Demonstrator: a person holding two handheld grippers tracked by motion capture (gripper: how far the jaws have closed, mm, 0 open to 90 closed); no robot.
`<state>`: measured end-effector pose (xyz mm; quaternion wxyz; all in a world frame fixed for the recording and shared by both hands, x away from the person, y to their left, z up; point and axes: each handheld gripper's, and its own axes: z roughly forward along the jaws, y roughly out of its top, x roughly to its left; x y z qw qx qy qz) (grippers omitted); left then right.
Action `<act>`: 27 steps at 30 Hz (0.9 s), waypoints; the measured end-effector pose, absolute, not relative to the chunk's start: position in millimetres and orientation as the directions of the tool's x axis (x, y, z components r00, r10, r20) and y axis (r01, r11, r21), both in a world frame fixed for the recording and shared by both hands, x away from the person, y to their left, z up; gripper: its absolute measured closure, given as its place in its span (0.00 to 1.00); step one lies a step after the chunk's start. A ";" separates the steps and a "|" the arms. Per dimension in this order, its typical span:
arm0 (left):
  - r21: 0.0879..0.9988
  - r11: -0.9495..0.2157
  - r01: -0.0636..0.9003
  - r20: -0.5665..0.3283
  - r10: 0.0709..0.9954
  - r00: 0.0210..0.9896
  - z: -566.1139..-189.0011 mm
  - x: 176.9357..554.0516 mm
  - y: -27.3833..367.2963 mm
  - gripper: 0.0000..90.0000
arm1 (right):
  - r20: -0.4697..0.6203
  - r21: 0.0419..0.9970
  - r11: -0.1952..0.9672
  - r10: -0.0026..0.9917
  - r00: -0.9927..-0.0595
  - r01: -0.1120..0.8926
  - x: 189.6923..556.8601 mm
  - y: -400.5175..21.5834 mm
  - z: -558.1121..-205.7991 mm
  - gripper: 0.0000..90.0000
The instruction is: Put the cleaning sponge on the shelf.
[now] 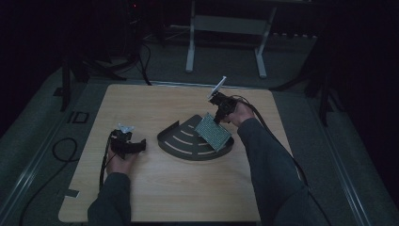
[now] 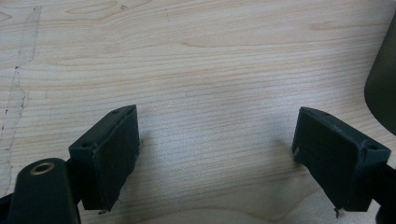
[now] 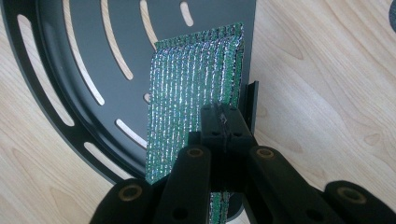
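The pale wooden worktop (image 1: 188, 188) carries everything, and both of the person's forearms come onto it from the near edge. Near its middle lies a dark fan-shaped tray (image 1: 181, 141) with curved slots cut through its floor; in the right gripper view the slotted floor spreads out beyond and to one side of the right fingers, its straight raised edge running just beside them. A green sparkling scouring pad (image 1: 214, 132) stands tilted over the tray, its lower end down by the tray floor and its upper end caught in the right gripper (image 1: 220, 109). That gripper's fingers are closed tight on the pad's edge, the woven face (image 3: 196, 88) stretching away from the fingertips toward the tray's middle. The left gripper (image 1: 128, 143) rests well apart from the tray, on bare wood at the other side of the worktop. Its fingers (image 2: 112, 154) stand wide with nothing but wood grain between them, and a dark curve of the tray rim shows past the outer finger.
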<state>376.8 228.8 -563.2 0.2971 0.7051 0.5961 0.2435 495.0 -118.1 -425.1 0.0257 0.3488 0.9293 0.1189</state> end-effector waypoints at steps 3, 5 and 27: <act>0.709 -0.113 0.696 -0.011 0.985 0.171 -563.2 376.8 228.8 0.17 | 0.024 0.230 0.734 0.652 -0.758 0.639 494.5 -116.1 -428.1 1.00; 0.709 -0.113 0.696 -0.011 0.985 0.171 -563.2 376.8 228.8 0.17 | 0.011 0.226 0.739 0.649 -0.760 0.635 494.0 -114.9 -430.4 1.00; 0.709 -0.114 0.696 -0.010 0.985 0.172 -563.1 376.7 228.9 0.17 | -0.071 0.164 0.763 0.641 -0.764 0.625 491.4 -105.0 -450.9 1.00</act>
